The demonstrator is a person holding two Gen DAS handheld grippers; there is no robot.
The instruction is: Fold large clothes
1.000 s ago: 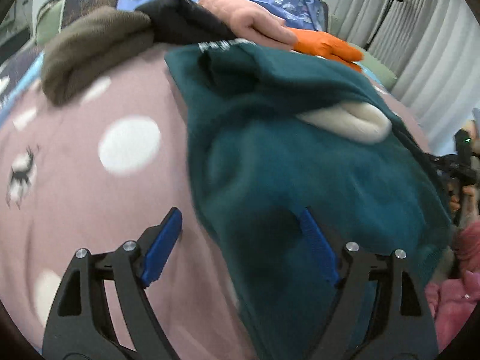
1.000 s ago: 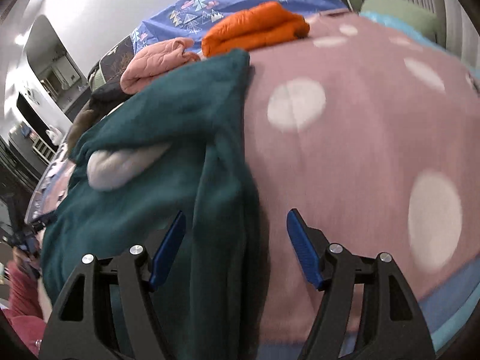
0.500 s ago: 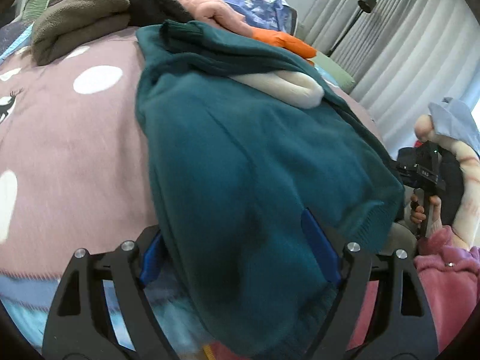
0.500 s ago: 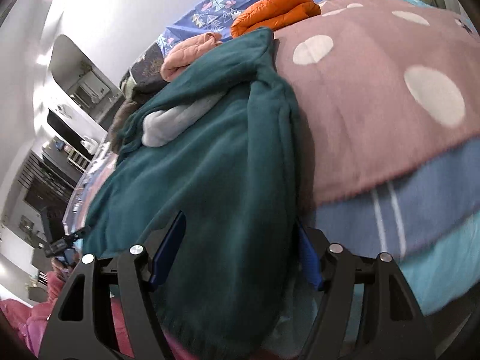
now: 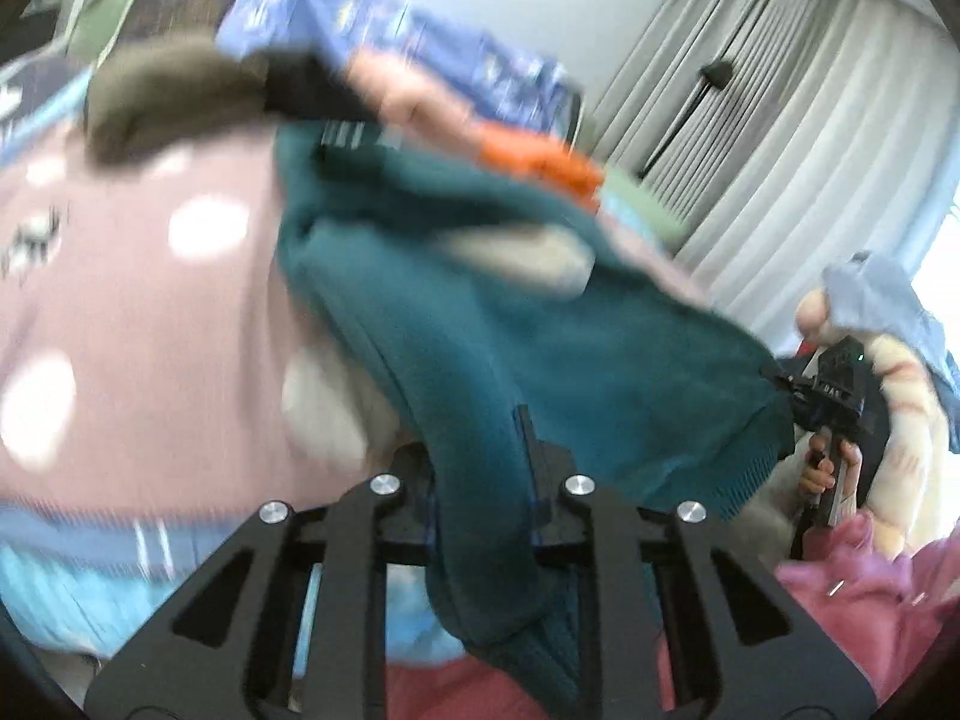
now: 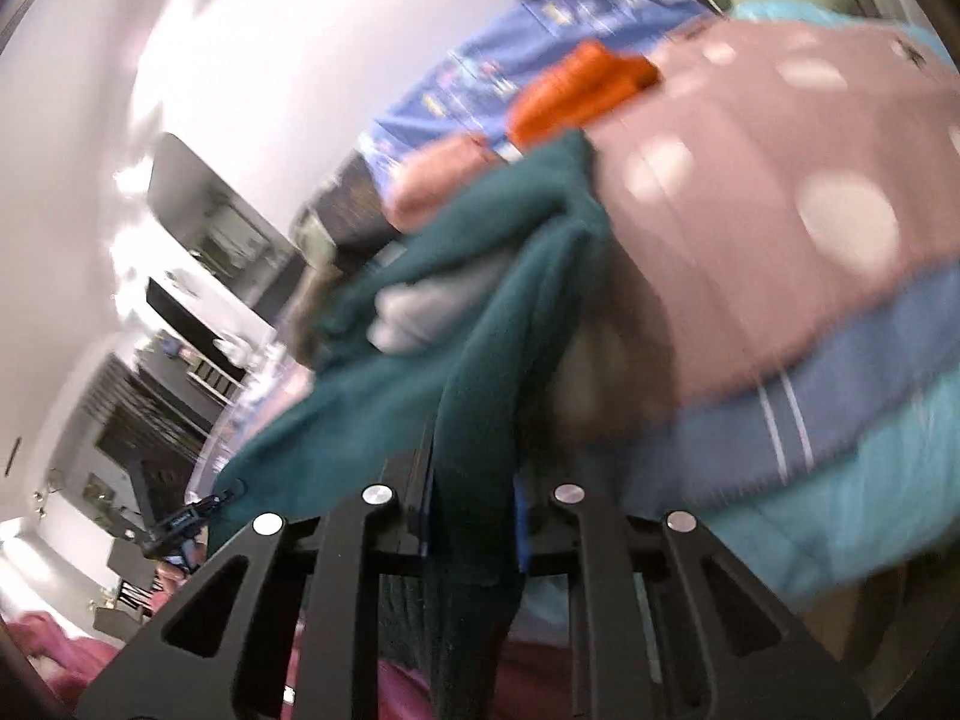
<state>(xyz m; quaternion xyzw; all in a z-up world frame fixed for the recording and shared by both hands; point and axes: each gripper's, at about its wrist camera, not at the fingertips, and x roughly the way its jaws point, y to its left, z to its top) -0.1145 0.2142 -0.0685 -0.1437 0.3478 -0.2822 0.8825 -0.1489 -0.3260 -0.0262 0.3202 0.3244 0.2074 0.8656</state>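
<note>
A large dark teal fleece sweater (image 5: 540, 324) with a pale lining patch lies on the pink polka-dot blanket (image 5: 150, 300) of a bed. My left gripper (image 5: 480, 480) is shut on its near hem, and the cloth hangs down between the jaws. In the right wrist view the same sweater (image 6: 480, 312) is pinched at its other hem corner by my right gripper (image 6: 474, 510), also shut. The hem is lifted off the bed edge between the two grippers. Both views are motion-blurred.
Folded clothes sit at the far side of the bed: brown (image 5: 162, 90), black (image 5: 306, 90), pink (image 5: 414, 102) and orange (image 5: 534, 156) items. Grey curtains (image 5: 780, 120) hang to the right. Blue and teal bedding (image 6: 840, 420) drapes over the bed's near edge.
Both grippers went from open around the sweater's hem to shut on it. They then pulled the hem up and back off the bed edge.
</note>
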